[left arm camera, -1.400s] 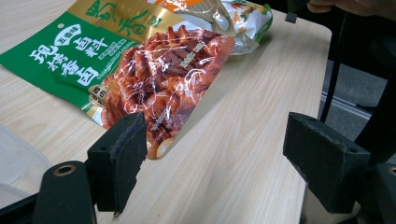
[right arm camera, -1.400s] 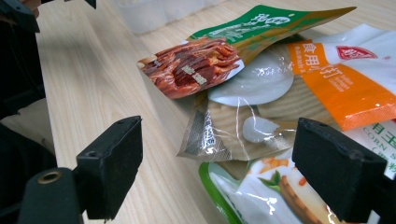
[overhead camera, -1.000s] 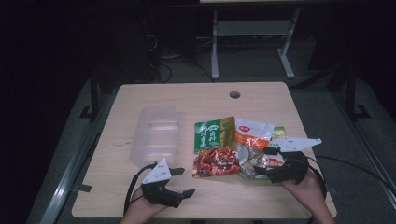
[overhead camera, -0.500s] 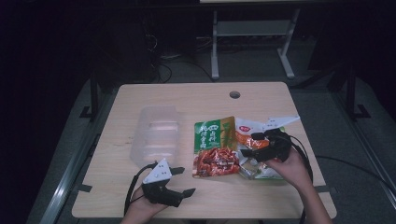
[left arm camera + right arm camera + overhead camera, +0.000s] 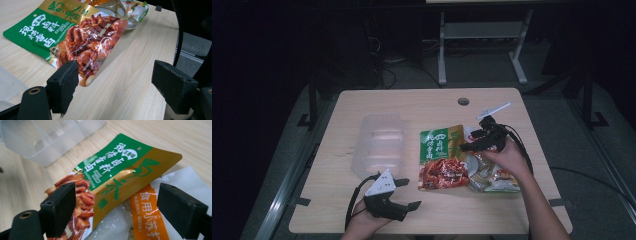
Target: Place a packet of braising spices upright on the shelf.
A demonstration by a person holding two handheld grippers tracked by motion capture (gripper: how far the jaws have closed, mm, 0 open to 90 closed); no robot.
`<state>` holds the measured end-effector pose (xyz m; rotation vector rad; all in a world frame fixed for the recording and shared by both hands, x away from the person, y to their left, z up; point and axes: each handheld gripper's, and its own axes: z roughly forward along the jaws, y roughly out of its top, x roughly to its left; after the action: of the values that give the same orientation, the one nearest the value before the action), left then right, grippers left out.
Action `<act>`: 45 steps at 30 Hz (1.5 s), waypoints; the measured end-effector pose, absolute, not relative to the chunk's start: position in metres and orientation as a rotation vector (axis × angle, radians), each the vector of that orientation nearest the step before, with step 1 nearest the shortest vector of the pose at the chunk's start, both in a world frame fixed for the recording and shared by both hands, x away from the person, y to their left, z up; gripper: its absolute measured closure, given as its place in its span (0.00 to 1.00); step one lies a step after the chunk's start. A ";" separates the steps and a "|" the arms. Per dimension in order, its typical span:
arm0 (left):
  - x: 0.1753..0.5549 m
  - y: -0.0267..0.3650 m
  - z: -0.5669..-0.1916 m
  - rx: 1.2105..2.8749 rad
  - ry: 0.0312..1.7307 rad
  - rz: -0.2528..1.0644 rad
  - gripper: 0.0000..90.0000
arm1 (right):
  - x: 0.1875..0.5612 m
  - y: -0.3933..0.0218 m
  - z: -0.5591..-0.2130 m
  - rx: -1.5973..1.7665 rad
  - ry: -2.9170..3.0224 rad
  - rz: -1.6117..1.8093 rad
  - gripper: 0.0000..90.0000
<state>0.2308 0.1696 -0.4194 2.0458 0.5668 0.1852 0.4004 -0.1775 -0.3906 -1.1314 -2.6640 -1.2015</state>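
Two glossy packets overlap: green-and-gold printed food pouch [image 5: 117, 173] atop white-and-orange plastic sachet [image 5: 147, 220]. Right gripper [image 5: 473, 141], jaws spread, empty; best pinch pouch's free gold edge only. Left gripper [image 5: 404, 192] released.

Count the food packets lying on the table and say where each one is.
2. The green and gold packet lies right of the clear plastic container. The white and orange packet lies partly under its right edge, below the right gripper. More might be hidden underneath.
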 end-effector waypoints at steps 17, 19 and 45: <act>0.230 0.168 -0.419 2.052 0.562 0.188 0.24 | 0.430 -0.156 -0.418 -1.201 -2.658 -0.979 0.44; 0.231 0.168 -0.419 2.052 0.564 0.185 0.24 | 0.431 -0.154 -0.420 -1.215 -2.664 -0.960 0.50; 0.241 0.158 -0.413 2.020 0.582 0.146 0.24 | 0.399 -0.162 -0.389 -1.049 -2.616 -1.293 1.00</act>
<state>0.2405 0.1581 -0.4134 2.0202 0.5824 0.1465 0.3991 -0.1621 -0.3885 -1.0488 -2.6165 -1.2935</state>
